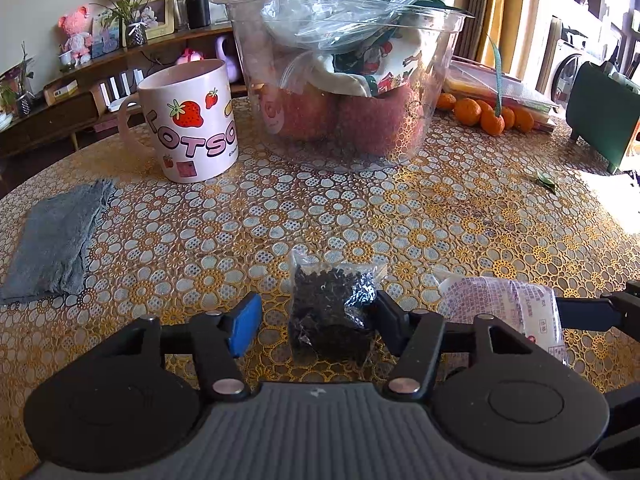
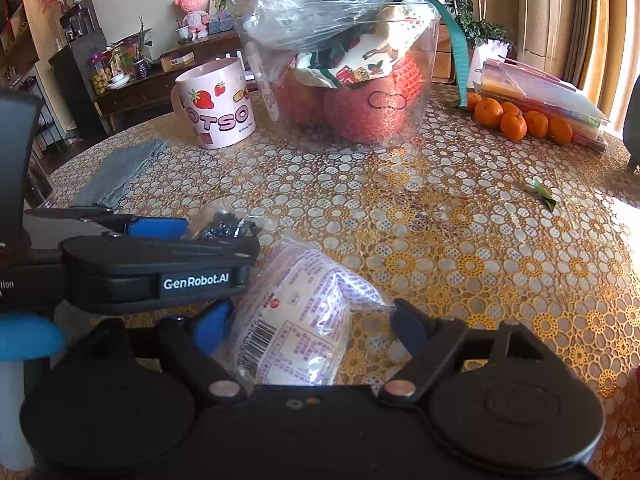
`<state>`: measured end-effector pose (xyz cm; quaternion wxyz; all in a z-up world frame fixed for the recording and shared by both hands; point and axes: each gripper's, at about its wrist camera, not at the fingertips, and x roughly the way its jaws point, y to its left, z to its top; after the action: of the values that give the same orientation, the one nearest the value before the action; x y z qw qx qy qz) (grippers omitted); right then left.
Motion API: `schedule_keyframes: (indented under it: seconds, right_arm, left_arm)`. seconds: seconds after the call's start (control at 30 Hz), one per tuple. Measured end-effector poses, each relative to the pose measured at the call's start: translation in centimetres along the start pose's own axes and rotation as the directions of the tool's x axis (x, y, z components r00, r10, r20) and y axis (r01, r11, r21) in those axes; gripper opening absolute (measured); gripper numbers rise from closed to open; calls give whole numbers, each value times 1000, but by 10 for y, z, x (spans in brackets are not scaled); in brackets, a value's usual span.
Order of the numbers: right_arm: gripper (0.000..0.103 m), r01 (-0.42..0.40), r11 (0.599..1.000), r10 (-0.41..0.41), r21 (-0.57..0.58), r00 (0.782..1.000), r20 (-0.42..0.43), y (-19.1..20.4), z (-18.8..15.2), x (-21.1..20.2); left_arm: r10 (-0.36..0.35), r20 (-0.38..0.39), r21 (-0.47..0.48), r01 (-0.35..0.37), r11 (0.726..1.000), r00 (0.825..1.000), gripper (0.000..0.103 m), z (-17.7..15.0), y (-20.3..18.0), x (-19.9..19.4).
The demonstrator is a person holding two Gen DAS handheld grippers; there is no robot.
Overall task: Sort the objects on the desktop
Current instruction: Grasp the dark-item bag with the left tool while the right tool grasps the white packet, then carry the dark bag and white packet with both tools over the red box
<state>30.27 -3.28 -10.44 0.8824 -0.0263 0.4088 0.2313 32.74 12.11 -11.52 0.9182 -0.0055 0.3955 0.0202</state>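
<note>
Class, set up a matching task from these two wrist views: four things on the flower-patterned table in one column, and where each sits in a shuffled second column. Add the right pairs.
Things
1. small clear bag of dark tea leaves
2. white printed plastic packet
3. pink strawberry mug
4. folded grey cloth

Places
A. beside the big clear plastic tub
B. between the left gripper fingers
C. near the table's left edge
D. between the right gripper fingers

Pairs: 1-B, 2-D, 3-A, 4-C
</note>
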Motion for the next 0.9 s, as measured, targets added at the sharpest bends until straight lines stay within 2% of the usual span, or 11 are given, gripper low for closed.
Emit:
schedule_keyframes:
  seconds: [0.1,0.13,0.3,0.43,0.63,0.7,0.9]
  right_arm:
    - [76,-9,1000,9,30,1000,-3,-8,0,-3]
    - [70,-14,999,14,38,1000,-3,-11,0,-4]
    - [66,-5,999,6,46,1000,-2,-17,-1,-10]
    - [60,5,999,-6,50,1000,5,-21,-2,-14]
    - [57,13,998,-13,69,1000,6,-28,-3,-22]
    - [52,12,997,-12,70,1000,6,-29,-4,-26]
    - [50,21,998,-21,54,1000,7,-30,-10,-40]
  left_arm:
    - [-7,-3,4,7,1000,1000,46,0,-4,-2]
    - [-4,-4,6,4,1000,1000,44,0,-6,-2]
    - [0,-11,6,0,1000,1000,40,0,-10,-4]
    - [-4,-18,7,4,1000,1000,38,-2,-14,-7]
    - [-24,-31,4,24,1000,999,37,-9,-22,-18]
    - [-36,-35,-1,36,999,999,36,-13,-25,-23]
    - [-48,-48,-5,48,999,998,36,-25,-32,-38]
